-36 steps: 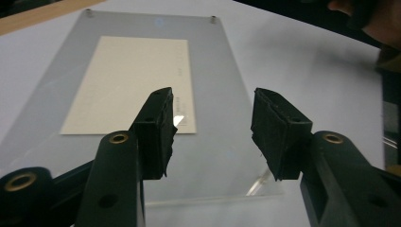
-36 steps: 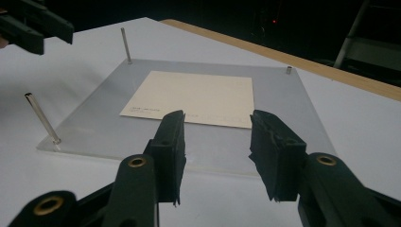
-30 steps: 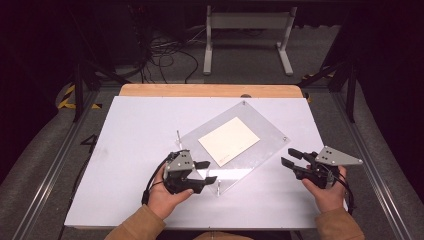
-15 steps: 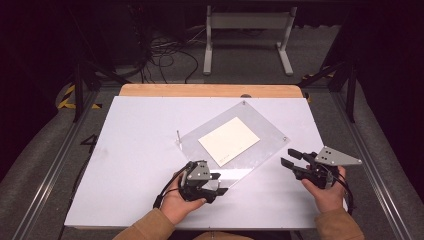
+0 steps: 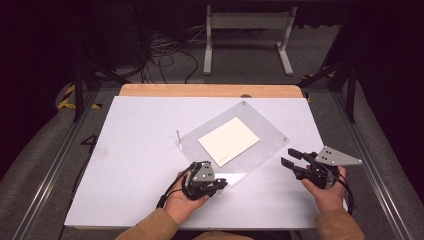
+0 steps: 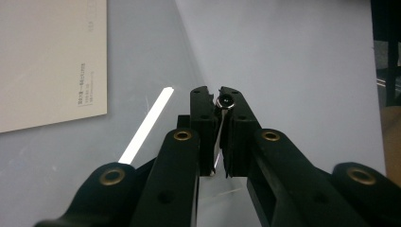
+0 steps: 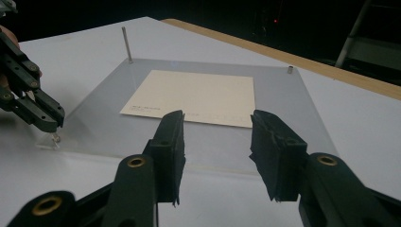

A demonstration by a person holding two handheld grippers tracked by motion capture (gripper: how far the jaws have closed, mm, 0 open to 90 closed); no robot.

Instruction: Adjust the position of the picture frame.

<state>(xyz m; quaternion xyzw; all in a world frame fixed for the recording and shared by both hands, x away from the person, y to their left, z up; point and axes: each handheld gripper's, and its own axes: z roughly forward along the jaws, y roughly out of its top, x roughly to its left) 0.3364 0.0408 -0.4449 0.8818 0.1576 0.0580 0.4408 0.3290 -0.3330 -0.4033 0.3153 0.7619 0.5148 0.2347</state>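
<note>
At the clear acrylic plate's (image 5: 235,140) six o'clock corner, a small metal standoff pin (image 6: 225,102) has just been clamped by the left gripper's (image 5: 218,186) fingers, the right gripper's (image 5: 289,157) fingers held half-open, empty; a skewed pull could tilt the plate, sliding the cream card (image 5: 229,140).

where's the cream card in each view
High view: card at centre of the table, tilted.
Left gripper view: card upper left.
Right gripper view: card centre, beyond the jaws.
Shared landmark: the clear plate around it, whose corner pin the left gripper pinches.
</note>
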